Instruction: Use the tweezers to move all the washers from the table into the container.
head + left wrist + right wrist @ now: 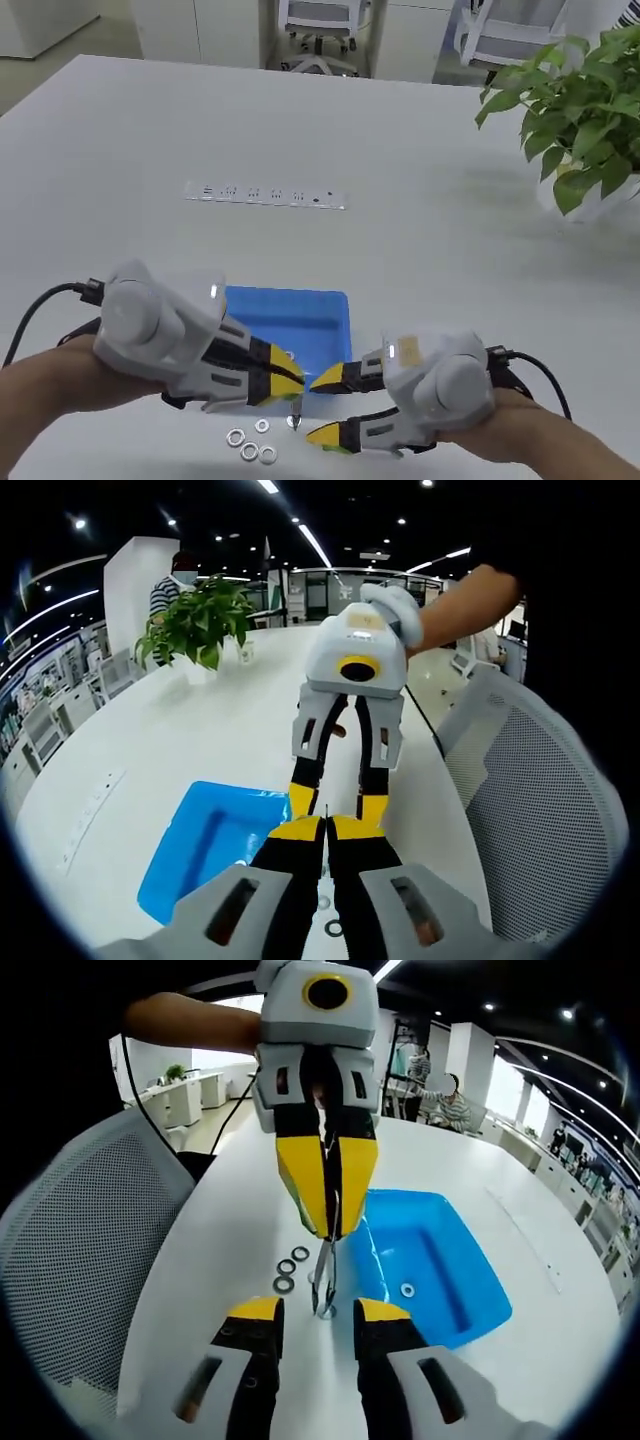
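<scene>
Left gripper [328, 1228] clamped on the tweezers [325, 1272], right gripper [320, 405] gaping empty, tips at a washer [326, 1311] on the table [400, 200], six o'clock of the blue container [290, 305] in head view: likely mid-pick, needing a pinch, then a lift toward twelve.

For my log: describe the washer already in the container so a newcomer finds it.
Find the blue rectangular plastic tray on the white table. One small silver metal washer lies alone on its floor; the other washers lie outside on the table.
</scene>
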Available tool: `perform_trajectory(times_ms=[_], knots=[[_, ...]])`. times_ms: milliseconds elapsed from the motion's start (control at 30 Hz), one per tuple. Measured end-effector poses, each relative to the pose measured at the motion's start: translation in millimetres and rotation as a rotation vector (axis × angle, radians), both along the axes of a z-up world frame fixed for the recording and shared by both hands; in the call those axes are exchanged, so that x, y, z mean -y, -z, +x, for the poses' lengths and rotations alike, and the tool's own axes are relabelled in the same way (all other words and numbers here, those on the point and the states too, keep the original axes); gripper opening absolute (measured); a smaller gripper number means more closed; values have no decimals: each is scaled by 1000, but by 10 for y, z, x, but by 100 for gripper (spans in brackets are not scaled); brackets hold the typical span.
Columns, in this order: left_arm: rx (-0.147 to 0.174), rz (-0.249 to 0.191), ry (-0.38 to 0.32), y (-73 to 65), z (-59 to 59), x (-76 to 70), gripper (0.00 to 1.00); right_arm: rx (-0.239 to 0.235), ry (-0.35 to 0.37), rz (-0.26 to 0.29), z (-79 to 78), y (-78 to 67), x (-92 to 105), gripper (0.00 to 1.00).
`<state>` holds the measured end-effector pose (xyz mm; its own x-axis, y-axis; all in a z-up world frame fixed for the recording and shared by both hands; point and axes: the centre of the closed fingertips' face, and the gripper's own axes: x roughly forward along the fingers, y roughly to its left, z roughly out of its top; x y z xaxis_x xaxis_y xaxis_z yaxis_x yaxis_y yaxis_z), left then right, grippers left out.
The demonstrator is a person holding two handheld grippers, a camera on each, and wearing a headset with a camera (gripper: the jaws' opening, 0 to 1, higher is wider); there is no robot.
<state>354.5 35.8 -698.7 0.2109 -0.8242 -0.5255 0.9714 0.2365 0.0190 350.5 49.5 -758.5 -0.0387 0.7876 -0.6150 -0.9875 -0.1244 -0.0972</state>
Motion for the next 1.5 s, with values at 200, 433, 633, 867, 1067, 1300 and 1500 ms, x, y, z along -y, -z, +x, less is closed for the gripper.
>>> perform_trajectory(times_ms=[200, 433, 633, 867, 1067, 1300, 1500], knots=[[-3, 4, 8, 9, 0, -2, 5, 18, -33, -17, 15, 51, -82, 25], [-6, 9, 17, 18, -2, -11, 5, 32, -61, -37, 23, 97, -125, 18], [-7, 17, 20, 21, -3, -24, 5, 27, -84, -44, 7, 94, -151, 13], [-4, 23, 17, 28, 9, -35, 5, 34, -95, -46, -8, 99, -151, 10], [-6, 19, 18, 26, -6, -12, 5, 18, -82, -41, -9, 103, -144, 9], [-9, 22, 18, 28, -6, -3, 6, -10, -50, -30, 2, 106, -141, 8], [-9, 22, 18, 30, -6, 11, 6, -29, -22, -20, 0, 97, -132, 7]])
